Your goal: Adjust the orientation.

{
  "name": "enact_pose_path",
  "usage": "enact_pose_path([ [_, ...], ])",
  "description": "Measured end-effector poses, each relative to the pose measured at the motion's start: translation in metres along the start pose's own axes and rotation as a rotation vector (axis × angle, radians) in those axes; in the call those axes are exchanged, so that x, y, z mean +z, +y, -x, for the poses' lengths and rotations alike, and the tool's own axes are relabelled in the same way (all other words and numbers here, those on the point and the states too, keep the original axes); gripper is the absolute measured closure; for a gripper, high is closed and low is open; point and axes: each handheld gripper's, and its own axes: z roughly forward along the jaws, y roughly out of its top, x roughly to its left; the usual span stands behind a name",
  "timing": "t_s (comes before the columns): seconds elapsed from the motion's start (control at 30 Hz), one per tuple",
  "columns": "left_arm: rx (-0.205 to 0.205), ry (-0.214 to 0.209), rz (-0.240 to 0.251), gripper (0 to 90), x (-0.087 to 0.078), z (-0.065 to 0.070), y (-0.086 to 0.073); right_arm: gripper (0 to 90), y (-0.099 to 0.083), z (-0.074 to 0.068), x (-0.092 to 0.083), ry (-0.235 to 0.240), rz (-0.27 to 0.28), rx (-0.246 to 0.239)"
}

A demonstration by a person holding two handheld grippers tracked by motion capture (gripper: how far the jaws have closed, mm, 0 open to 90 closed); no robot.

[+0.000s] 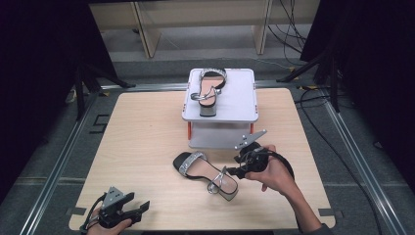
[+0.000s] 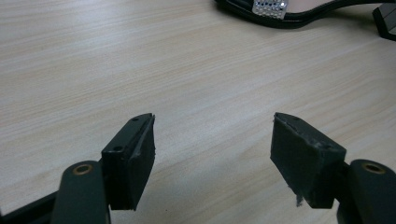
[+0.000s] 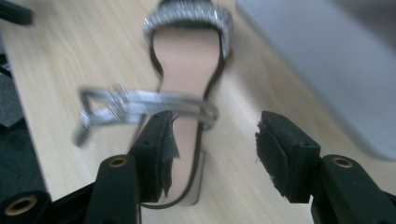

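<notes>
Item one: sandal [image 1: 206, 175], black sole, pale footbed, rhinestone toe band, thin silver ankle strap and block heel. It lies flat on the wooden table [image 1: 142, 147], just to the 5 o'clock side of centre, toe toward 10 o'clock and heel toward 4 o'clock. In the right gripper view the same sandal [image 3: 187, 60] runs away from the camera, toe band at 12 o'clock, the ankle strap looped across in front of the jaws; that view is blurred.

Item two: matching sandal [image 1: 209, 90], standing on top of a white two-tier stand [image 1: 240, 98] at the table's 12 o'clock side, toe toward 12 o'clock, heel toward 6 o'clock.

Item three: right claw [image 1: 234, 171], held in a hand at about 4 o'clock on the table, just beside the heel of the lying sandal. Seen along its own jaws, the right claw [image 3: 212, 149] stands open, pads apart and pressing on nothing; the heel sits below and behind the left jaw.

Item four: left claw [image 1: 142, 208], in a hand at the table's 7 o'clock edge, well apart from both sandals. Its own view shows the left claw [image 2: 212, 156] open over bare wood, the toe of the lying sandal at 1 o'clock in that view.
</notes>
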Motion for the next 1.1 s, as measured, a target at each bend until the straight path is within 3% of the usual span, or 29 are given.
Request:
enact_pose_path([
  [0.1, -0.001, -0.002, 0.006, 30.3, 0.0, 0.0, 0.0, 40.7, 0.015, -0.007, -0.013, 0.006, 0.046, -0.008],
  [0.17, 0.0, -0.001, 0.006, 30.3, 0.0, 0.0, 0.0, 35.5, 0.034, -0.011, -0.01, -0.017, 0.03, 0.008],
  [0.2, -0.001, -0.002, 0.006, 30.3, 0.0, 0.0, 0.0, 35.5, 0.034, -0.011, -0.01, -0.017, 0.03, 0.008],
  [0.23, -0.002, -0.001, 0.006, 30.3, 0.0, 0.0, 0.0, 33.3, 0.045, -0.011, 0.001, -0.032, -0.023, 0.021],
  [0.3, -0.002, -0.003, 0.006, 30.3, -0.001, 0.0, 0.0, 32.3, 0.049, -0.01, 0.009, -0.032, -0.043, 0.019],
  [0.37, -0.003, 0.002, 0.006, 30.3, -0.002, 0.0, 0.0, 31.8, 0.059, -0.012, 0.032, -0.018, -0.118, 0.046],
  [0.4, -0.003, 0.002, 0.006, 30.3, -0.002, 0.0, 0.0, 31.8, 0.059, -0.012, 0.032, -0.018, -0.118, 0.046],
  [0.5, -0.013, -0.009, 0.023, 30.3, -0.002, 0.0, 0.0, 31.3, 0.062, -0.014, 0.054, -0.009, -0.157, 0.032],
  [0.7, -0.001, -0.004, 0.01, 30.4, -0.001, 0.001, 0.0, 30.4, 0.063, -0.017, 0.081, -0.004, -0.223, 0.01],
  [0.73, -0.003, -0.006, 0.013, 30.4, -0.001, 0.001, 0.001, 29.3, 0.063, -0.02, 0.085, -0.006, -0.245, 0.036],
  [0.77, 0.008, 0.002, 0.006, 30.4, -0.001, 0.0, 0.001, 29.3, 0.063, -0.019, 0.088, -0.001, -0.243, 0.025],
  [0.83, -0.016, -0.008, 0.019, 30.4, -0.001, 0.001, 0.0, 28.8, 0.063, -0.021, 0.095, 0.018, -0.254, 0.021],
  [1.1, -0.004, 0.004, 0.019, 30.4, -0.002, 0.0, 0.001, 27.8, 0.061, -0.023, 0.108, -0.012, -0.321, 0.05],
])
